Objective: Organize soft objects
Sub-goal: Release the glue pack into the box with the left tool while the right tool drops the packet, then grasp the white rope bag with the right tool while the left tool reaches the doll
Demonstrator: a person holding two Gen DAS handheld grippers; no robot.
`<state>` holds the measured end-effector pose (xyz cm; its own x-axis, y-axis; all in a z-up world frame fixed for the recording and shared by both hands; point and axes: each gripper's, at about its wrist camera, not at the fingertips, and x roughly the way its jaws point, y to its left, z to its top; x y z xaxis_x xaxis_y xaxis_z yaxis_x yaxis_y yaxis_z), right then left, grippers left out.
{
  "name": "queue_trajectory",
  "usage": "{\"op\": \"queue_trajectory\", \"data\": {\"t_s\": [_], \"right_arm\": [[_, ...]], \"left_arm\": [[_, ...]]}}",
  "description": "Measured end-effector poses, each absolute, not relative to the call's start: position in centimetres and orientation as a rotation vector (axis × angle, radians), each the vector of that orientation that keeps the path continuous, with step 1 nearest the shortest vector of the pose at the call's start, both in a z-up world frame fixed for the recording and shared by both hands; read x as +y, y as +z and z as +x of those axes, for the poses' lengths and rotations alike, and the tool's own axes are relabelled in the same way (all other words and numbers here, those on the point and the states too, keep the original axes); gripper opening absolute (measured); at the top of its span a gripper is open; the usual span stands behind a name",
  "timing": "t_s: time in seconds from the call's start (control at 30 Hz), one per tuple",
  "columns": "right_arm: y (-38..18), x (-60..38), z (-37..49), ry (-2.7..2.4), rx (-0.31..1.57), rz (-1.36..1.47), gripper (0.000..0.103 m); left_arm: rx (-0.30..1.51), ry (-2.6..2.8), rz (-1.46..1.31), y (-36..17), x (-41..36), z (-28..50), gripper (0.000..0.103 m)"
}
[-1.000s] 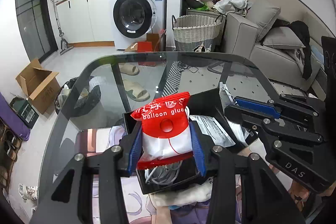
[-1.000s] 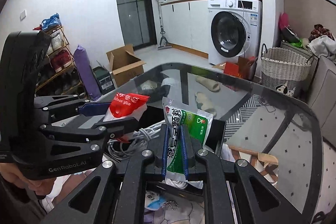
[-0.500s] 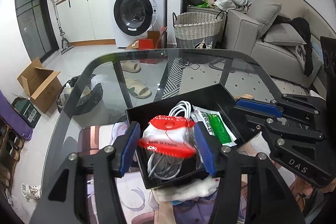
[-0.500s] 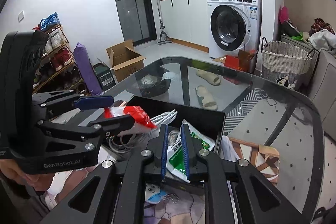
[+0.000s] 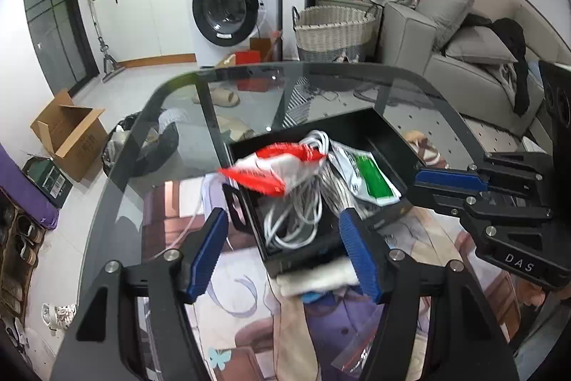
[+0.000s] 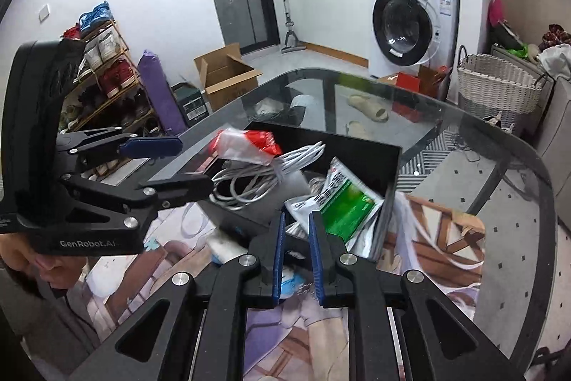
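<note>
as your left gripper [image 5: 283, 250] spreads its jaws with nothing pressed between the blue pads, the red-and-white balloon glue packet [image 5: 274, 168] sits blurred on the left rim of the black tray [image 5: 389, 134], half over a coil of white cable [image 5: 296, 220]. to its right the green-and-white sachet [image 5: 371, 179] lies flat inside the tray, and your right gripper [image 6: 297, 252] hangs at the tray's near edge, jaws almost shut on nothing. the risk, by the look of it: the packet is perched, not settled, so a brush from your left fingers could tip it onto the glass table [image 5: 171, 138]. the printed mat [image 5: 249, 338] and a pale cloth [image 5: 314, 277] are partly hidden under the tray, and whether the packet has come to rest is hard to make out through the blur.
</note>
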<state>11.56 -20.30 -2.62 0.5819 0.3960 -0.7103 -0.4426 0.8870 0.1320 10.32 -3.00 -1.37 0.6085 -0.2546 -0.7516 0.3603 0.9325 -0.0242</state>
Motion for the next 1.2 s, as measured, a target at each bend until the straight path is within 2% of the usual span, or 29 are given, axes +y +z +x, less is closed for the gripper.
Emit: {"op": "queue_trajectory", "data": {"t_s": [0.2, 0.3, 0.33, 0.4, 0.47, 0.53, 0.6, 0.7, 0.73, 0.83, 0.87, 0.9, 1.0, 1.2], "right_arm": [[-3.4, -18.8, 10.1, 0.548, 0.892, -0.096, 0.014], [-4.2, -18.3, 9.1, 0.602, 0.947, -0.112, 0.015], [-4.6, -18.0, 8.6, 0.622, 0.971, -0.121, 0.016], [-5.8, -17.4, 7.9, 0.647, 1.030, -0.127, 0.023], [-6.9, -16.5, 7.0, 0.682, 1.085, -0.145, 0.026], [-8.1, -15.5, 5.8, 0.711, 1.127, -0.187, 0.035], [-9.1, -15.0, 4.9, 0.679, 1.156, -0.225, 0.059], [-10.5, -14.6, 3.7, 0.636, 1.182, -0.269, 0.076], [-10.9, -14.5, 3.4, 0.639, 1.184, -0.282, 0.078], [-11.1, -14.5, 2.6, 0.653, 1.147, -0.327, 0.076], [-11.0, -14.9, 2.4, 0.661, 1.141, -0.321, 0.063], [-10.9, -15.3, 2.3, 0.662, 1.137, -0.319, 0.047], [-10.8, -16.8, 2.4, 0.646, 1.144, -0.315, 0.043], [-11.0, -21.4, 3.7, 0.525, 1.149, -0.254, 0.044]], "left_arm": [[0.872, -0.416, 0.197, -2.2, -3.7, 8.7, 0.066], [0.907, -0.436, 0.230, -3.1, -3.7, 7.8, 0.071], [0.922, -0.437, 0.239, -3.5, -3.6, 7.5, 0.075], [0.953, -0.432, 0.268, -4.4, -3.6, 7.0, 0.075], [0.966, -0.421, 0.304, -5.2, -3.6, 6.4, 0.076], [0.979, -0.421, 0.326, -5.8, -3.5, 6.2, 0.076], [0.985, -0.412, 0.339, -6.1, -3.4, 6.3, 0.076], [0.987, -0.419, 0.324, -6.0, -3.3, 6.5, 0.076], [0.986, -0.422, 0.320, -6.0, -3.3, 6.6, 0.076], [0.987, -0.440, 0.334, -6.0, -4.5, 6.9, 0.077], [0.980, -0.450, 0.352, -6.0, -5.1, 6.9, 0.077], [0.972, -0.456, 0.367, -6.0, -5.7, 6.9, 0.077], [0.969, -0.473, 0.396, -6.3, -7.0, 7.0, 0.077], [0.968, -0.481, 0.437, -7.1, -8.6, 7.7, 0.077]]}}
